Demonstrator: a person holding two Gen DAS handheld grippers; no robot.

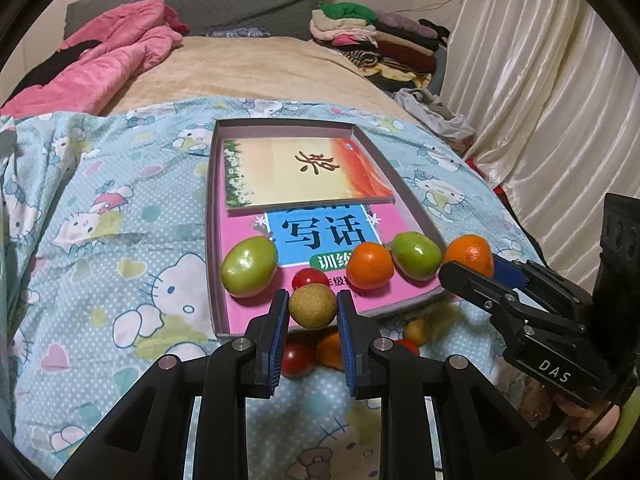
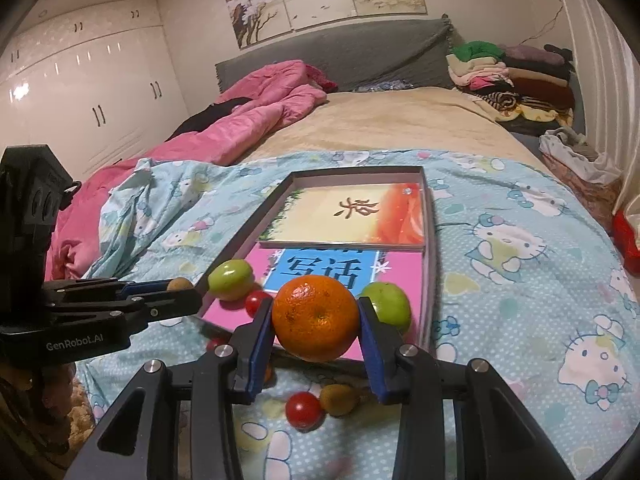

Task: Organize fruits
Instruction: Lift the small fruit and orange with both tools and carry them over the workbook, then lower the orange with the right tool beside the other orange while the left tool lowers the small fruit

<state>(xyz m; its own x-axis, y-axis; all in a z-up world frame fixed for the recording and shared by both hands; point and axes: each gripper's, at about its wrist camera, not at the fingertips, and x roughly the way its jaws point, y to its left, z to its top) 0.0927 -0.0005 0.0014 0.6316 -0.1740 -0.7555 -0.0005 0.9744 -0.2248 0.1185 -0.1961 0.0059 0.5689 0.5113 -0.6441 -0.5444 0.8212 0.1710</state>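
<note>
bed (image 1: 248, 64), tray (image 1: 212, 208) lengthwise toward headboard (image 1: 224, 4)

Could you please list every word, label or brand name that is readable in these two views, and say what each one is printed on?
"DAS": on the body of the right gripper, seen from the left wrist.
"GenRobot.AI": on the body of the left gripper, seen from the right wrist.
"写话": large characters on the pink and blue book in the box.
"训练": green label below, partly hidden by fruit.
One brush character on the upper book: too stylised to read.

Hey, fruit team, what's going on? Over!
Left tool shut on brown fruit. Right tool shut on orange. Both over tray's near end. Fruit underneath on sheet.
</note>
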